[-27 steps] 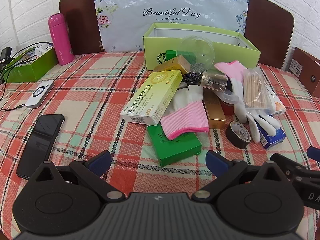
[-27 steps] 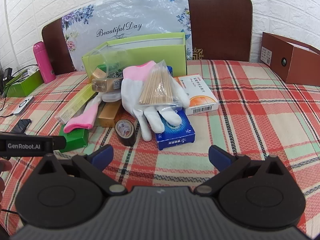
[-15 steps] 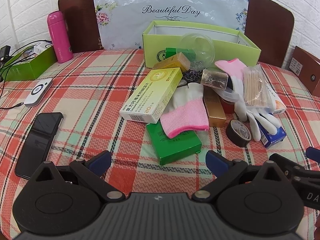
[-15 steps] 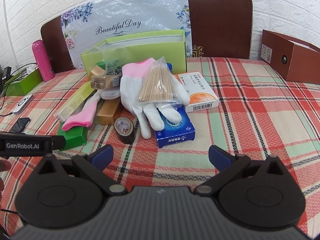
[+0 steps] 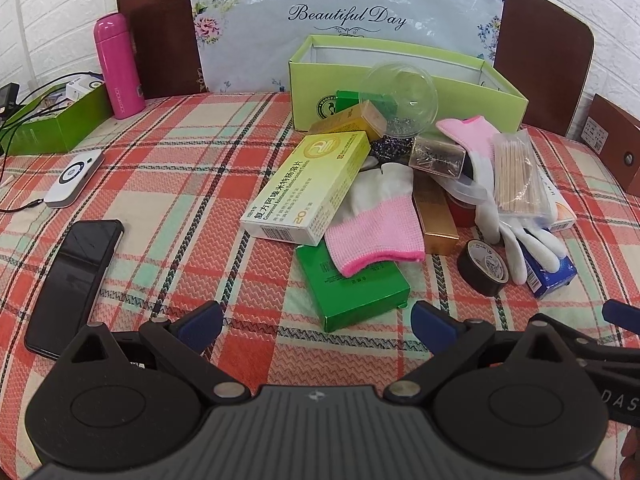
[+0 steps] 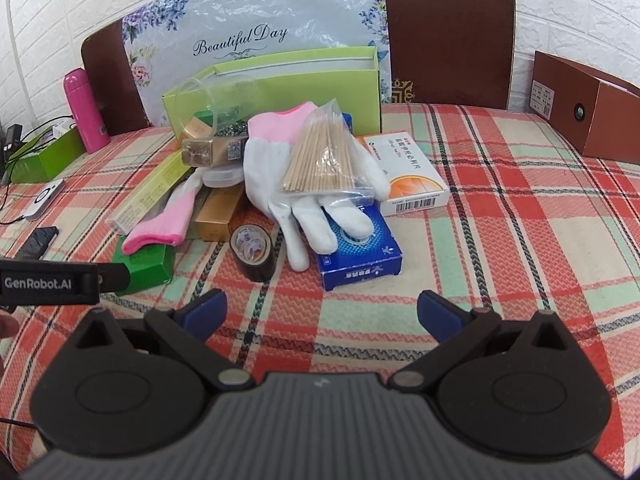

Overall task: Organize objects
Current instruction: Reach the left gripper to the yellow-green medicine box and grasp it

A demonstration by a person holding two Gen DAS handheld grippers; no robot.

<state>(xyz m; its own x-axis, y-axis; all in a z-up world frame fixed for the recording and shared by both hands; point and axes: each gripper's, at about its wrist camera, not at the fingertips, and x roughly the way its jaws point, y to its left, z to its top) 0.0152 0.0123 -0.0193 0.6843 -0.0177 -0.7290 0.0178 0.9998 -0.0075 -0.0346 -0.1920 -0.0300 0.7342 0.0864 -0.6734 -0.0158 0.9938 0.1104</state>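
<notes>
Nothing looks sorted yet: the pile (image 5: 384, 184) lies heaped near the light-green box (image 5: 404, 76), and left gripper (image 5: 316, 316) and right gripper (image 6: 322, 308) hover with jaws apart, empty.

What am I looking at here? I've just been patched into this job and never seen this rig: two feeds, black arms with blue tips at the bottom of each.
Those are two hand-held grippers, one in each of a person's hands, each with a fisheye camera looking forward along its fingers. One feed is from the left gripper, the other from the right gripper. Both are open and hold nothing.

Ahead, on a plaid tablecloth, lies a pile to be organized: a yellow medicine box, a green box, pink-cuffed white gloves, a bag of toothpicks, a roll of black tape, a blue box and an orange-and-white box. Behind the pile stands an open light-green box. A phone lies to the left.
</notes>
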